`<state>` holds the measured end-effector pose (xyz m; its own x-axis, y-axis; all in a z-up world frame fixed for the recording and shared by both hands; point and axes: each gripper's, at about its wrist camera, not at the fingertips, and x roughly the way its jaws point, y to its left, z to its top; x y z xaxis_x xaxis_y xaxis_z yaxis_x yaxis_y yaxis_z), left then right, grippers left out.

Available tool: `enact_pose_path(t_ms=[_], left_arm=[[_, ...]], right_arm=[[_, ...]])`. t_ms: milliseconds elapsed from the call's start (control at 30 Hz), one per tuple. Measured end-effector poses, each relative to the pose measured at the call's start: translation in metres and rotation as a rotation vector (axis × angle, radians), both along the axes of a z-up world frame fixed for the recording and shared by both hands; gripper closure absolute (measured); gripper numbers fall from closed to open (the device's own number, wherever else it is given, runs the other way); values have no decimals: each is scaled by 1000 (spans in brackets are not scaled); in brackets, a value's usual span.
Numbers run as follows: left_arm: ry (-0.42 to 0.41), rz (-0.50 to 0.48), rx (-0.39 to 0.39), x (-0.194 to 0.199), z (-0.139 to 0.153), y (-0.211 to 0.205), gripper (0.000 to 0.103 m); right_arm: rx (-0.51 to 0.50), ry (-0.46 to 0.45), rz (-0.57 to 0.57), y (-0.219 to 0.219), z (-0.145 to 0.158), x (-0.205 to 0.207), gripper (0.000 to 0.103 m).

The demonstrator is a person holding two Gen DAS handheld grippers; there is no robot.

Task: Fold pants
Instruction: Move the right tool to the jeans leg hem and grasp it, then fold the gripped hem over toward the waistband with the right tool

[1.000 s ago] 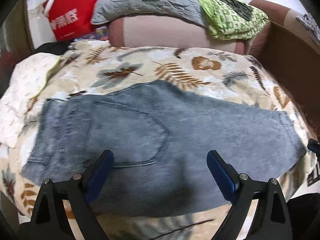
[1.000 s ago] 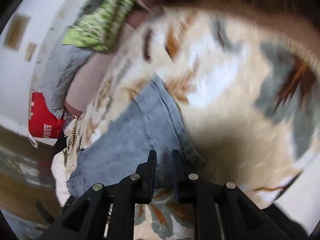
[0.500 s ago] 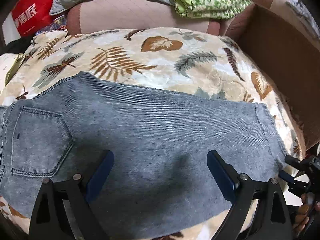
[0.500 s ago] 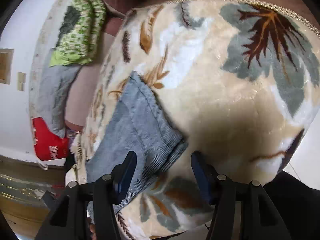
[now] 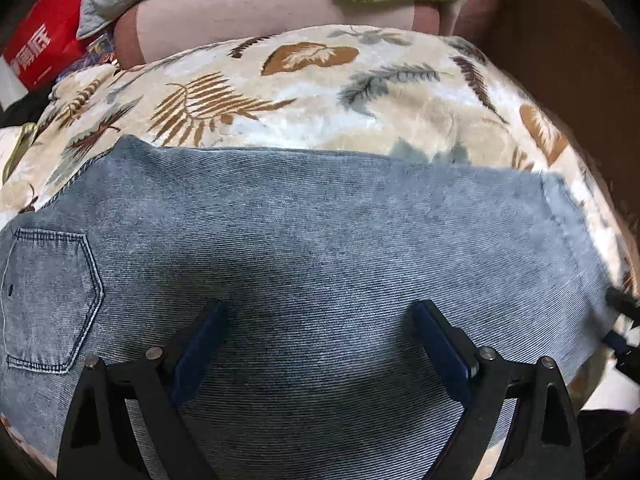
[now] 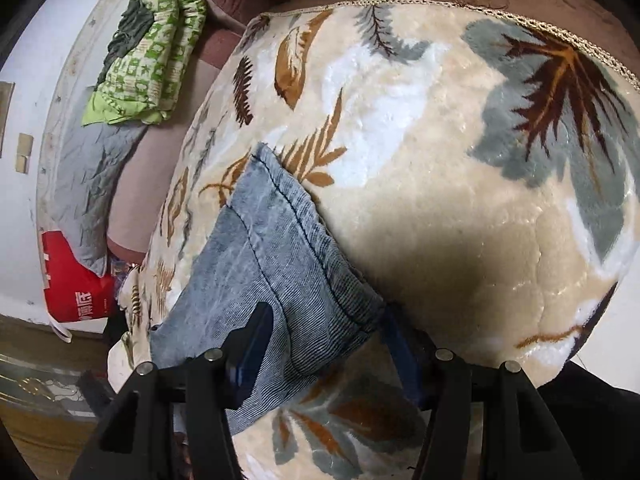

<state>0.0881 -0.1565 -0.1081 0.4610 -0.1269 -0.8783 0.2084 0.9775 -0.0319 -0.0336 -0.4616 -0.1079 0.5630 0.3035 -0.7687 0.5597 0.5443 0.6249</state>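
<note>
lying flat on the leafy blanket [image 5: 320, 120], the blue pants [image 5: 320, 240] sit under the wide-open left gripper [image 5: 320, 344], their leg end between the open right gripper [image 6: 324, 344] fingers.

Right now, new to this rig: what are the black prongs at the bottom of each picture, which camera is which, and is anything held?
There is no robot arm here. A person carries one hand-held two-finger tool in each hand, and a fisheye camera on each looks forward along its fingers, so the black prongs with blue pads are the tool itself.

The left wrist view shows the left tool, jaws wide open, above the middle of a pair of grey-blue jeans lying flat on a leaf-patterned blanket. A back pocket shows at the left.

The right wrist view shows the right tool at the hem end of the jeans. Its jaws are open with the hem corner between them, but the pads do not press on it.

So nothing is held. Behind lie a green patterned cloth and a red bag.
</note>
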Motion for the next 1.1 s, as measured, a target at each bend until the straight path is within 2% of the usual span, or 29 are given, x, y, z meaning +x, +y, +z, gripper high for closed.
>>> enact_pose_path(t_ms=[133,233,267,300,333,367,400,467,533,633,667,733,833,967,1100], left_arm=[[-44,2,-46,-3,16,2,9],[-47,-1,27,-1,9,-3,9],[-17,-16,93,1,-4,-8,8],[-24,-26,113,0,-9,-11,3],[-68,-24,141,-2,-9,-13,0],[-76,-28,153,-3,-8,-13,0],[-65,-32,157,-2,-5,-13,0],[-54,-31,148,-4,3,-12,0],[-88,-45,126,-16,17,-5,0],[-162,-31,180,-34,24,11,0],[-153,-16,206,-33,18,16,0],[-61,-29,244,-22,-9,16,0],[-49,-16,189,-16,-11,22,0],[-46,-14,185,-16,-9,23,0],[-17,-9,128,-8,-9,30,0]], right_arm=[[10,17,-30,-4,1,-4,44],[-31,35,-1,3,1,4,42],[-56,46,14,6,2,7,42],[-71,53,19,8,3,8,44],[-97,69,29,10,5,10,51],[-139,98,44,12,6,12,58],[-178,119,52,13,8,13,71],[-210,131,72,16,9,15,74],[-231,133,77,18,12,16,75],[-237,121,74,18,16,16,81],[-241,113,75,18,19,17,82],[-254,104,82,21,24,18,84],[-300,85,107,29,38,23,85],[-341,70,122,38,51,28,85],[-405,12,173,65,79,34,85]])
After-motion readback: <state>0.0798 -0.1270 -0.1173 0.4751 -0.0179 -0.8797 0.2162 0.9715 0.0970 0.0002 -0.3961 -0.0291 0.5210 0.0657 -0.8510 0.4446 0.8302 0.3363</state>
